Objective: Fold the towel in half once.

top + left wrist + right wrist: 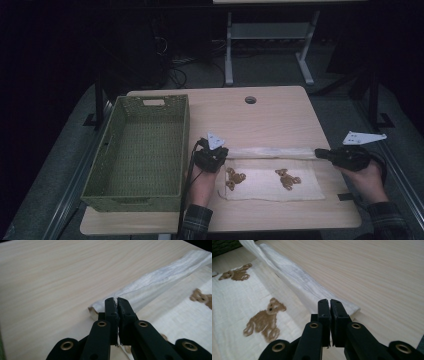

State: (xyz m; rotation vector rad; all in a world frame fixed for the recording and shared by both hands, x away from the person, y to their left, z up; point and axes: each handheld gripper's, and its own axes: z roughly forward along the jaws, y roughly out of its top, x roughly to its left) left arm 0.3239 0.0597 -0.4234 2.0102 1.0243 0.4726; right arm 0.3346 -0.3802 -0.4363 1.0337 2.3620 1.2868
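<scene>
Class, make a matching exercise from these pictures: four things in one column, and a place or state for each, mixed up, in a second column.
1. basket
2. cloth
3. left claw
4. round hole

a. shut on the cloth's folded far edge
b. near the table's far edge
c. green, at the table's left
d. white, printed with brown bears

Pairs: 1-c, 2-d, 3-a, 4-b
</scene>
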